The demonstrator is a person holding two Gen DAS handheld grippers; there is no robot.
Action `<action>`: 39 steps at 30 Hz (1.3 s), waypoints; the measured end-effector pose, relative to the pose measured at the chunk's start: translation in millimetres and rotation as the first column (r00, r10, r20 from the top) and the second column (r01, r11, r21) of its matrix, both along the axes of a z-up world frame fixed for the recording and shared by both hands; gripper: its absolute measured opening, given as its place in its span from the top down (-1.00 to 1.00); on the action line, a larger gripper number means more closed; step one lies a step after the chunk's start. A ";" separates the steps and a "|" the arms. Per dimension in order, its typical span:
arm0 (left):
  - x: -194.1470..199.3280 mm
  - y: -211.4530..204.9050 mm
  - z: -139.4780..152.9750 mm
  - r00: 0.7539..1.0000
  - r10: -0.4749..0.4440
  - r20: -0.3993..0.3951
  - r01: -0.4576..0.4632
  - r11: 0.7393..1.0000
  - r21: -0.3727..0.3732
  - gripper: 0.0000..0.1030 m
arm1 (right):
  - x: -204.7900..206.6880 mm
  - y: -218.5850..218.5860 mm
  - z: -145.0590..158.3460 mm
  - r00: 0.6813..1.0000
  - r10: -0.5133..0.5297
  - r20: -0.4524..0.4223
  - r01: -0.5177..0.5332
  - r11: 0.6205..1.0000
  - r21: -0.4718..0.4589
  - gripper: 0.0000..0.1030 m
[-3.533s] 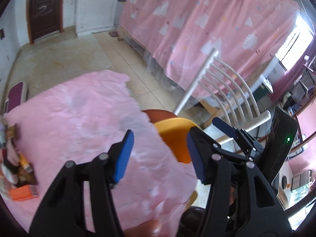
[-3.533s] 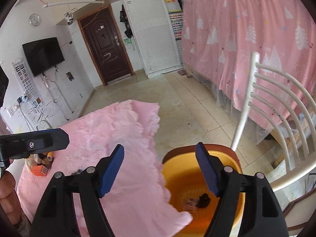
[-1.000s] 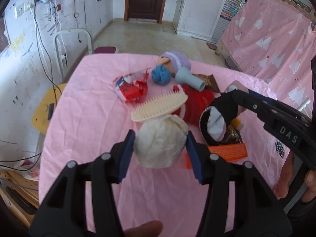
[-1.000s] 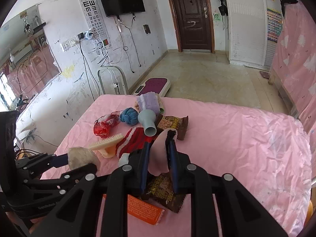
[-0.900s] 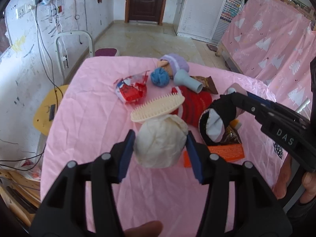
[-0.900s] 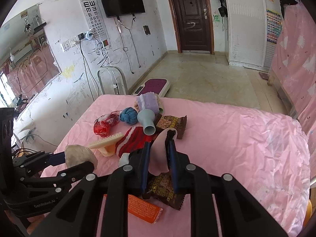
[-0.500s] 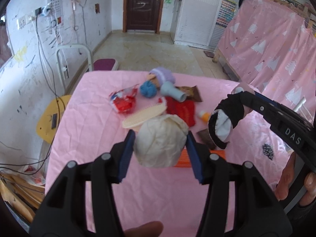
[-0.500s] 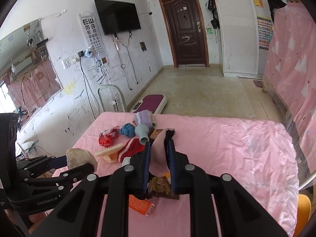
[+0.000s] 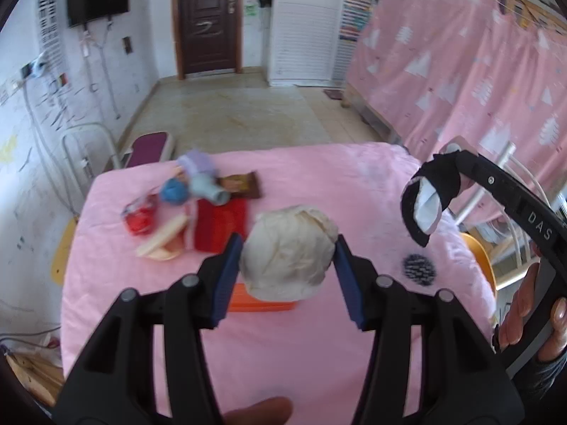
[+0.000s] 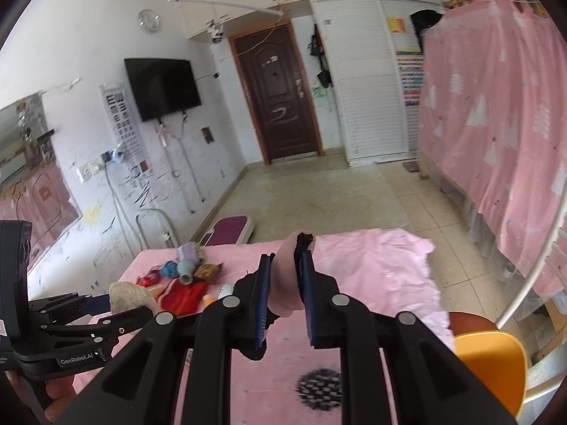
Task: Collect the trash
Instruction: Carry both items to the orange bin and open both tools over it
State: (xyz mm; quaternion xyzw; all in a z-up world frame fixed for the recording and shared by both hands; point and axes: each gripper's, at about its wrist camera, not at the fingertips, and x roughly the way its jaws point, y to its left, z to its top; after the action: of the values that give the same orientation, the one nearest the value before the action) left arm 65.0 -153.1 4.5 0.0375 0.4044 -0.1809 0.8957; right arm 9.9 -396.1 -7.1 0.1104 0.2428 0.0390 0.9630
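Observation:
My left gripper is shut on a crumpled ball of off-white paper and holds it above the pink-covered table. It also shows in the right wrist view. My right gripper is shut on a pink and black wrapper, lifted over the table's right side; the wrapper also shows in the left wrist view. An orange bin stands below the table's right edge.
On the table lie a red wrapper, a blue yarn ball, a comb, a red knit cloth, a brown snack packet, an orange box and a dark patterned scrap. A white chair stands right.
Both grippers have risen and swung to the right with their loads. The table items now lie farther off, and the orange bin has come into view at the right.

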 end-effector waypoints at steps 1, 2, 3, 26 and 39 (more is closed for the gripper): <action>-1.7 -8.0 0.1 1.000 -0.017 0.001 0.017 1.000 -0.001 0.03 | -3.8 -6.7 -0.3 1.000 -0.013 0.005 0.013 1.000 0.004 0.87; -3.5 -15.4 0.4 0.999 -0.034 0.000 0.034 0.999 -0.004 0.03 | -10.5 -18.7 -0.2 0.999 -0.034 0.013 0.034 0.999 0.009 0.87; -4.8 -24.9 1.1 0.998 -0.062 -0.004 0.062 0.998 -0.014 0.03 | -16.0 -29.2 -0.6 0.998 -0.053 0.021 0.053 0.999 0.012 0.87; -41.0 -231.0 -1.2 0.883 -0.467 -0.046 0.466 0.884 -0.034 0.03 | -104.9 -200.9 -46.1 0.924 -0.381 -0.023 0.382 0.924 0.015 0.86; -59.1 -303.8 -11.7 0.819 -0.565 -0.098 0.567 0.824 -0.016 -0.11 | -119.5 -235.6 -59.7 0.902 -0.429 -0.051 0.432 0.897 0.093 0.85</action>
State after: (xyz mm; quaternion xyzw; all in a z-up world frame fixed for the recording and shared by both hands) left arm 6.0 -456.9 -7.2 0.1533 0.4198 -0.4374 0.7803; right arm -109.6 -631.6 -66.8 0.2108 0.2241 -0.1643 0.9372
